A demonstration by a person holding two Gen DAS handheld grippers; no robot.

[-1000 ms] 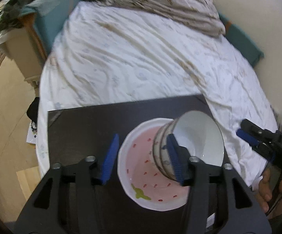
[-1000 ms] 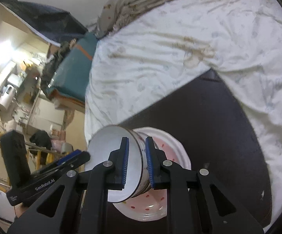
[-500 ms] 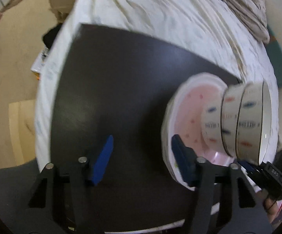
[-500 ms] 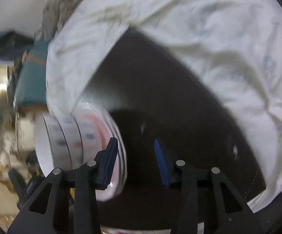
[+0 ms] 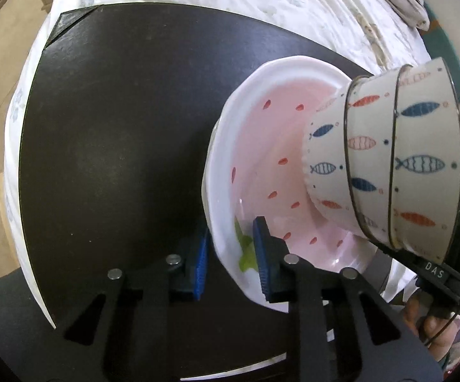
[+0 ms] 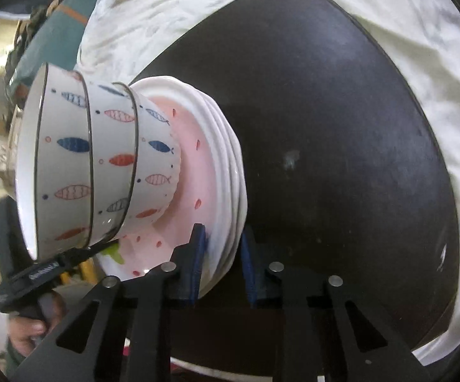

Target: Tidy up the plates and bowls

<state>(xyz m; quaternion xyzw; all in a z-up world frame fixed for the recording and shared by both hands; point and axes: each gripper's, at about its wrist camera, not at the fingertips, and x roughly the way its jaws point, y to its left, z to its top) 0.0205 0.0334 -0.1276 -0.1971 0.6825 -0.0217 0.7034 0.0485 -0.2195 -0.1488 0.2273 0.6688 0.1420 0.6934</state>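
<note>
- While both my tools reach steeply down, my left hand-held gripper [image 5: 231,258] has just been closing and now pinches the near rim of the plate stack [image 5: 226,172], one pad inside, one outside.
- My right hand-held gripper [image 6: 222,256] has likewise just narrowed onto the opposite rim of those plates.
- The plates are white with scalloped edges; the top one is pink inside with small red seed marks and a green leaf.
- Nested fish-patterned bowls [image 6: 102,162], white with dark rims, sit on the top plate.
- Everything rests on the dark worktop [image 5: 118,127], over the white bed sheet [image 6: 405,16].
</note>
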